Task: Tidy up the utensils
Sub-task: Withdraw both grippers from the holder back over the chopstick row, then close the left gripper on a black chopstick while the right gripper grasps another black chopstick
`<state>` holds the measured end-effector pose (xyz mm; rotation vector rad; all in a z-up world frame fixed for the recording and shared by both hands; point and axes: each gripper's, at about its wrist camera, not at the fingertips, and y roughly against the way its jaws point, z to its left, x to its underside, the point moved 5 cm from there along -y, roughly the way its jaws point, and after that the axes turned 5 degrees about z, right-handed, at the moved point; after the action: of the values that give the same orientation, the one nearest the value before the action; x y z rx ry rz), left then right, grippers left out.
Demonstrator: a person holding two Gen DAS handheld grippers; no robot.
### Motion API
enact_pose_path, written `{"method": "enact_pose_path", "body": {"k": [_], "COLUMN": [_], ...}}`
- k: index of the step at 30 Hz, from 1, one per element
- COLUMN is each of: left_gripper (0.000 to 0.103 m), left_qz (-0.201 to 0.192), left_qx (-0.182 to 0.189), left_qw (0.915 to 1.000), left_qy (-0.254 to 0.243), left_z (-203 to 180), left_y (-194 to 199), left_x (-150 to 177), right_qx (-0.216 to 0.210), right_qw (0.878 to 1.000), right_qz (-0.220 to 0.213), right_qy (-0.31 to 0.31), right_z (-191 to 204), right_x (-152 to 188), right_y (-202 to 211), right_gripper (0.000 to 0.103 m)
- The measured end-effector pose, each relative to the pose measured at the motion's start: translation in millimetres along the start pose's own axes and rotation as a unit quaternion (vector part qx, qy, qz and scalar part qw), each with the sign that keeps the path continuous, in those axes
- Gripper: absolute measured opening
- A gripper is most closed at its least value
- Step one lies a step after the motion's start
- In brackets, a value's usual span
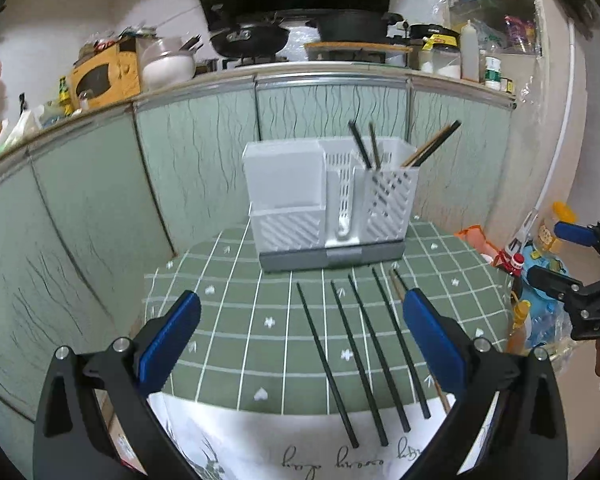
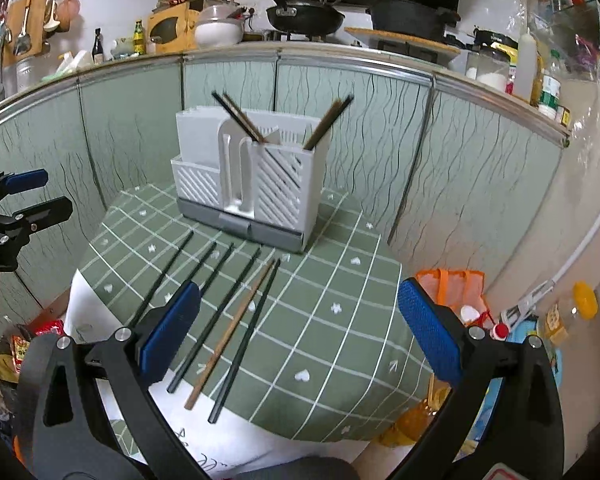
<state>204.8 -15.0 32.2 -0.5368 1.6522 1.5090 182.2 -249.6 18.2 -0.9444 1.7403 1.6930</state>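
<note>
Picking one black chopstick (image 2: 242, 344) cleanly means the right gripper (image 2: 298, 332), released like the left gripper (image 1: 302, 334), straddling it alone, then into the white holder (image 2: 284, 184).

On the tabletop (image 1: 236, 280) my utensil holder (image 1: 328, 204) stands at twelve o'clock, chopsticks (image 1: 364, 146) leaning inside its right compartment. Before it, six loose chopsticks (image 2: 224, 320) lie side by side. Behind it, cabinet doors (image 1: 204, 148) rise toward the stove (image 1: 260, 60).
</note>
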Motion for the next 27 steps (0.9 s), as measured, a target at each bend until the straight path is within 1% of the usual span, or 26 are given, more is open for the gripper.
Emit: {"method": "enact_pose_path", "body": {"k": [4,11,13,18,27], "left_gripper": [0.099,0.099,0.099,0.099,0.099], "left_qz": [0.007,0.007,0.008,0.007,0.021], "left_qx": [-0.009,-0.026,-0.027,-0.043,-0.051], "left_qw": [0.9999,0.9996,0.9996,0.999,0.9984], "left_qy": [0.007,-0.007,-0.004,0.002,0.01], "left_z": [2,-5,-6,-6,-10], "left_y": [-10,-24,-26,-32,-46], "left_x": [23,54,60,80,109], "right_qx": [0.009,0.01,0.014,0.019,0.01], "right_qw": [1.0,1.0,1.0,0.999,0.999], "right_qz": [0.002,0.02,0.023,0.026,0.045], "right_qy": [-0.003,-0.014,-0.012,-0.007,-0.015], "right_z": [3,6,8,15,26], "right_x": [19,49,54,70,98], "right_y": [-8,-30,-34,-43,-61], "right_gripper": [0.095,0.095,0.095,0.095,0.095]}}
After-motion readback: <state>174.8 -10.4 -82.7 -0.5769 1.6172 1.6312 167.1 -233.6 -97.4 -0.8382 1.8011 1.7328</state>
